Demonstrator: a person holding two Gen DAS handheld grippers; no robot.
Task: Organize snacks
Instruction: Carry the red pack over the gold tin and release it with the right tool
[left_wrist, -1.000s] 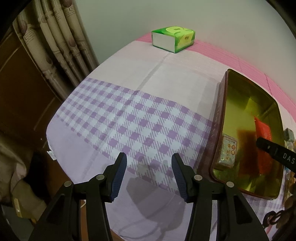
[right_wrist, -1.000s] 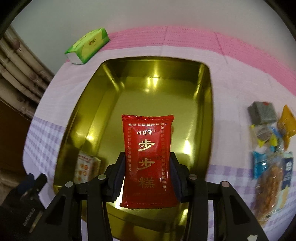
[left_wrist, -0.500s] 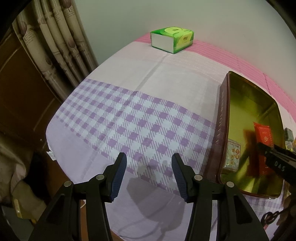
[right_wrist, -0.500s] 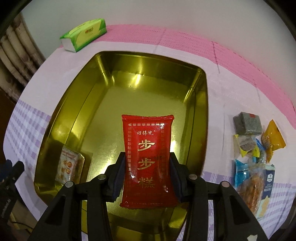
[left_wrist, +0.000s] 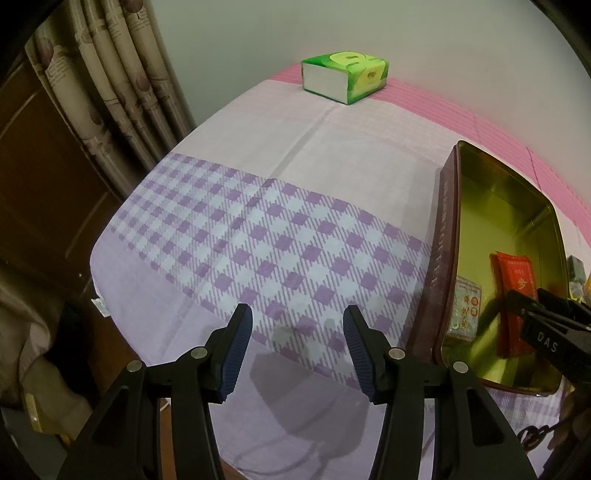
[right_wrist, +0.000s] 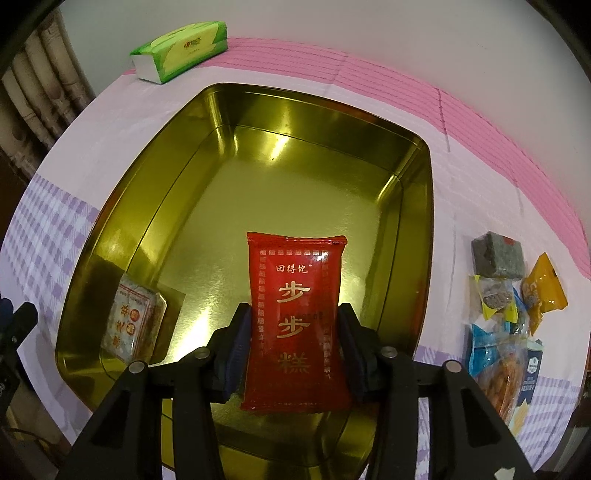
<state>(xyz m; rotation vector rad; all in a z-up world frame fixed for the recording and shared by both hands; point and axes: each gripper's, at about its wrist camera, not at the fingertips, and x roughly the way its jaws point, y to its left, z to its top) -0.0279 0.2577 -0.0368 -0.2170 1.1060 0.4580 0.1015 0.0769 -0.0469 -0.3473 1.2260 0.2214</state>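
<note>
Checked purple-and-pink cloth (left_wrist: 295, 236) covers the bench, with a plain wall behind and curtains (left_wrist: 122, 81) at its left edge.

Task item: the red snack packet (right_wrist: 295, 325) is clamped by its long edges between the two fingers of the right gripper (right_wrist: 295, 350). It hangs over the near half of the gold tin (right_wrist: 413, 236) — whether its lower edge touches the tin floor cannot be determined from either view.

Container: the tin is open, with a dark maroon outer wall. One item is already inside: a pale wrapped packet (right_wrist: 133, 325) lying against the near-left corner, well apart from the red packet.

Remaining stock: a cluster of loose snacks (right_wrist: 509, 306) lies on the cloth just right of the tin, comprising a grey block, an orange pouch, blue-wrapped pieces and a clear bag of fried sticks.

Left gripper (left_wrist: 297, 347): fingers apart, holding nothing, hovering over the checked cloth to the left of the tin.

Non-task item: a green tissue pack (left_wrist: 345, 75) at the far edge of the bench.

Progress assessment — early stage. One snack is stowed, a second is at the point of release, and the whole cluster on the right is left to transfer
</note>
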